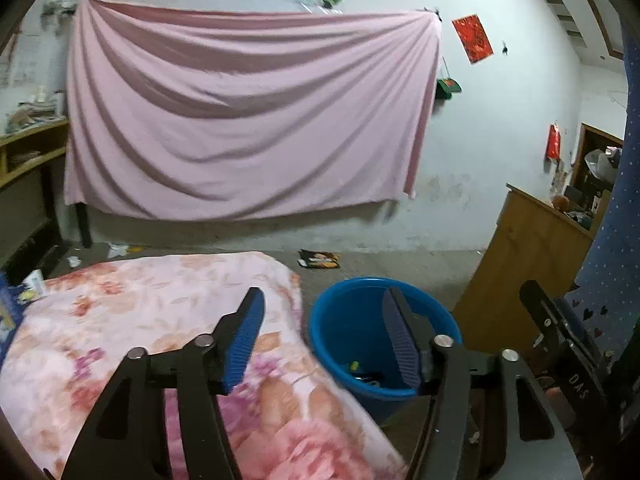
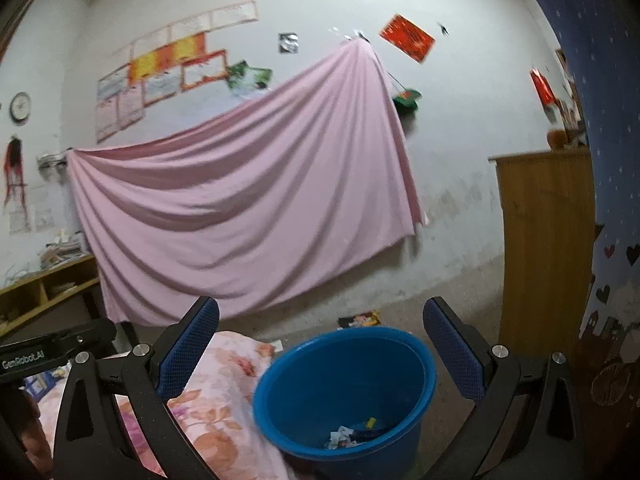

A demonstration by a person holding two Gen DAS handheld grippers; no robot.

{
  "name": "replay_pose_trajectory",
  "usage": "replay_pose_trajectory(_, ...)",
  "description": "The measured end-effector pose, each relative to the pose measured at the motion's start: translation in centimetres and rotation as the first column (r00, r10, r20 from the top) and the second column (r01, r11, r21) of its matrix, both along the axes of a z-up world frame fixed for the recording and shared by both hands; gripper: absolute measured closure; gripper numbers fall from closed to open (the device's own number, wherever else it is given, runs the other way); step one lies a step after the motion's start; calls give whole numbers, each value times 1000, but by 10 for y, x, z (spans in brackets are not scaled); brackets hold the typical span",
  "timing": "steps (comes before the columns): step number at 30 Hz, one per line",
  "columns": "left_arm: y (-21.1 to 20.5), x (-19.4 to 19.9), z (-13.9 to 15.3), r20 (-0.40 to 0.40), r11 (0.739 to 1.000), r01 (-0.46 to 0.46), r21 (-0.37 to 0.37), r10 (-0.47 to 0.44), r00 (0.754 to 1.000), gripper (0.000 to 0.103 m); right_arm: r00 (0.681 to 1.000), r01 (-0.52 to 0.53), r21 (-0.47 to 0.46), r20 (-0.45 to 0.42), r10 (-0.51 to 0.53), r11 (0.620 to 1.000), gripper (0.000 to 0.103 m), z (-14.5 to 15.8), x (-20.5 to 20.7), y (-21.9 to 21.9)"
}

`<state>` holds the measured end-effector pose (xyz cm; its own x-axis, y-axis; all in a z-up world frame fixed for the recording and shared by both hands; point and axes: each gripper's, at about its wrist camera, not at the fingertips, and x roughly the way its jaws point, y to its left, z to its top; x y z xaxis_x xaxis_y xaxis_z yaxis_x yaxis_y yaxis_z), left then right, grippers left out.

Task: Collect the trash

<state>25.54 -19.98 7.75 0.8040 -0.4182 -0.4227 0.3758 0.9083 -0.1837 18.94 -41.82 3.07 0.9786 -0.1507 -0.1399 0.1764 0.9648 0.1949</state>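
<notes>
Left gripper (image 1: 324,304): we hold its jaws wide apart, empty.
Right gripper (image 2: 320,316): ours too, spread wide, empty.
Blue bucket (image 2: 400,346): on floor right of floral bedding (image 1: 140,292), trash scraps (image 2: 346,436) inside.
Wrapper (image 1: 319,259): far floor, near wall.

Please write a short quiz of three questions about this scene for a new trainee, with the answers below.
1. True or false: the blue bucket already holds some trash.
2. Are the left hand-held gripper and the right hand-held gripper open or shut?
3. Which lies on the floor by the wall? A) a dark snack wrapper B) a glass bottle C) a shoe

Key: 1 true; 2 both open, holding nothing; 3 A.
</notes>
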Motion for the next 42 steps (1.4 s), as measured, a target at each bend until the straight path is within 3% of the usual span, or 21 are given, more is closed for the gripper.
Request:
replay_pose_trajectory(1, 8, -8, 0, 12, 1000, -26, 1, 26, 1000, 36, 1000, -6, -9, 4, 6, 1000, 0, 1, -4, 4)
replay_pose_trajectory(9, 59, -63, -3, 47, 991, -134, -10, 134, 990, 28, 999, -20, -67, 43, 23, 998, 0, 9, -40, 34)
replay_pose_trajectory(20, 118, -134, 2, 127, 978, -204, -52, 209, 970, 3, 996, -30, -131, 80, 41, 991, 0, 12, -93, 72)
replay_pose_trajectory(32, 140, -189, -13, 225, 975, -220, -33, 221, 949, 2, 996, 16, -195, 91, 2, 981, 0, 4, -138, 100)
replay_pose_trajectory(38, 143, -208, -32, 268, 975, -223, -10, 218, 938, 2, 999, 14, -165, 46, -6, 986, 0, -6, -152, 107)
replay_pose_trajectory(42, 149, -211, -49, 246, 972, -233, -35, 234, 941, 2, 1000, -10, -165, 4, 11, 986, 0, -16, -155, 116)
